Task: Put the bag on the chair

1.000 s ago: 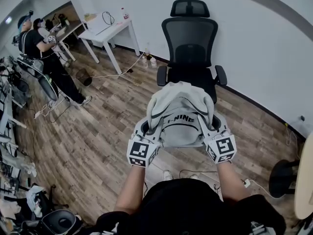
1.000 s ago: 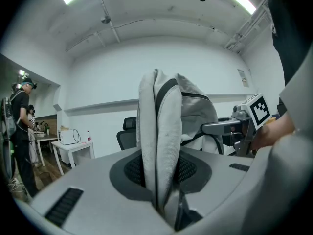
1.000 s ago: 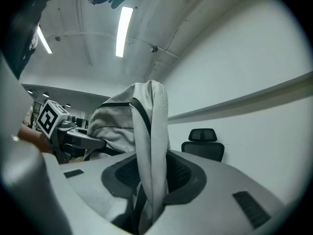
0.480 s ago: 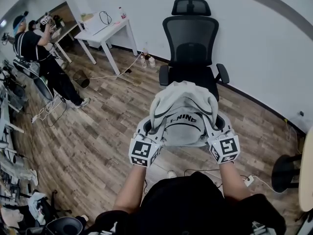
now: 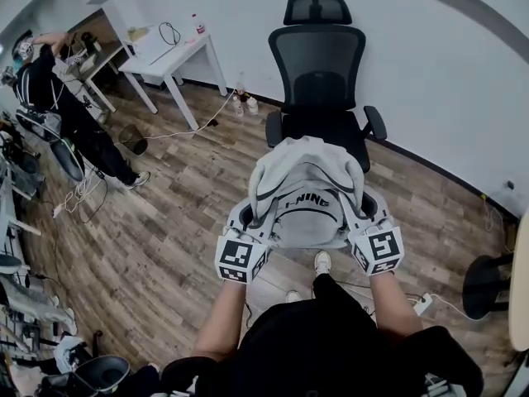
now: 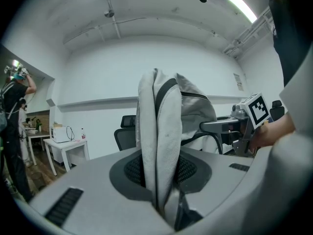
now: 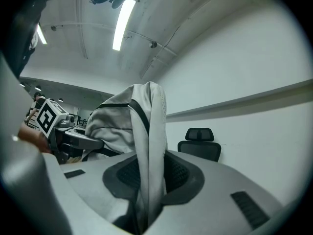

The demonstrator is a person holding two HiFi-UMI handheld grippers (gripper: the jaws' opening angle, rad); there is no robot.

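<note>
A grey bag [image 5: 306, 197] with dark trim hangs in the air between my two grippers, just in front of a black mesh office chair [image 5: 318, 73] whose seat [image 5: 321, 129] is bare. My left gripper [image 5: 248, 215] is shut on a fold of the bag's left side [image 6: 159, 146], the fabric squeezed between the jaws. On the bag's right side, fabric [image 7: 146, 151] is pinched in my right gripper [image 5: 360, 205], which is shut on it. The other gripper [image 6: 234, 126] shows past the bag in the left gripper view.
A white table [image 5: 169, 52] stands by the wall at the back left, with cables on the wood floor under it. A person [image 5: 50, 81] stands at far left beside cluttered equipment. A dark stool base [image 5: 483, 281] is at the right. My shoe [image 5: 322, 261] is under the bag.
The bag stays held in both grippers, a little closer to the chair. My foot has stepped forward under the bag. The person at the left has raised an arm.
</note>
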